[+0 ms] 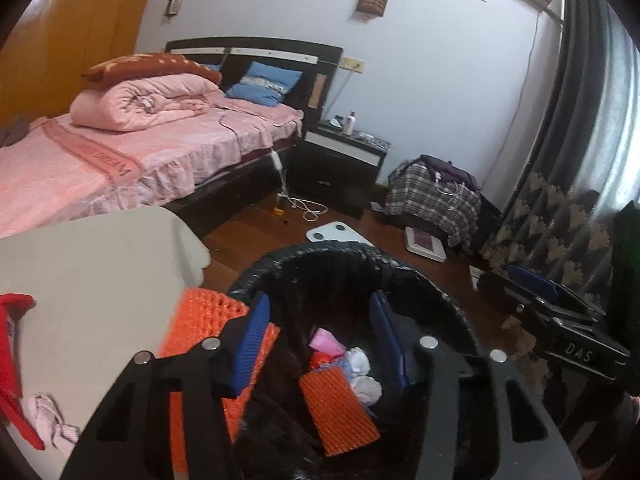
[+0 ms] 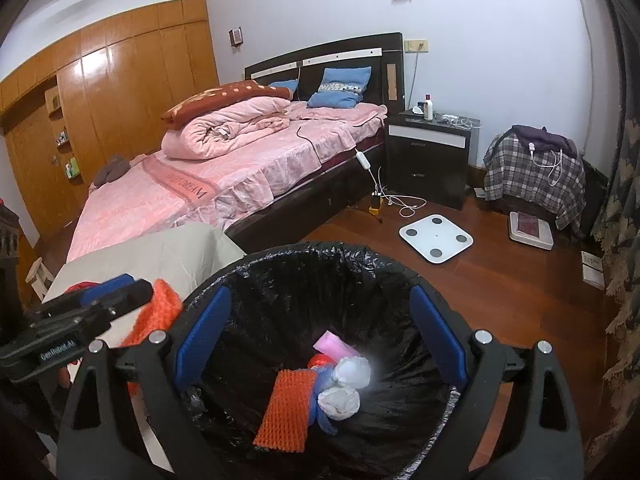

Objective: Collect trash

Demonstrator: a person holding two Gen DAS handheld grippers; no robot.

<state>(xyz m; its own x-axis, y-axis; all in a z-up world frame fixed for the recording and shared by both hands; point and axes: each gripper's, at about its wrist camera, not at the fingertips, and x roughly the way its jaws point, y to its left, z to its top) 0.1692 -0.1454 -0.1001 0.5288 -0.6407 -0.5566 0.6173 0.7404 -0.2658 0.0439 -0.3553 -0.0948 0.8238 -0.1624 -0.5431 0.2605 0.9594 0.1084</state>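
A bin with a black liner (image 1: 320, 252) (image 2: 304, 252) stands on the floor beside a beige table (image 1: 92, 264) (image 2: 160, 256). Inside lie an orange foam net (image 1: 338, 412) (image 2: 286, 412), a pink wrapper (image 1: 326, 340) (image 2: 334, 345) and crumpled white tissues (image 1: 362, 374) (image 2: 346, 386). My left gripper (image 1: 320, 344) is open over the bin's left rim. Another orange foam net (image 1: 204, 320) (image 2: 158, 310) lies on the table edge by its left finger. My right gripper (image 2: 320, 332) is open and empty above the bin. A pink tissue (image 1: 52, 420) lies on the table.
A red object (image 1: 12, 360) sits at the table's left edge. A pink bed (image 2: 224, 168), a dark nightstand (image 2: 430, 160), white scales (image 2: 436, 238) and a plaid-covered stool (image 2: 536, 176) stand around the wooden floor. Curtains (image 1: 560, 220) hang at the right.
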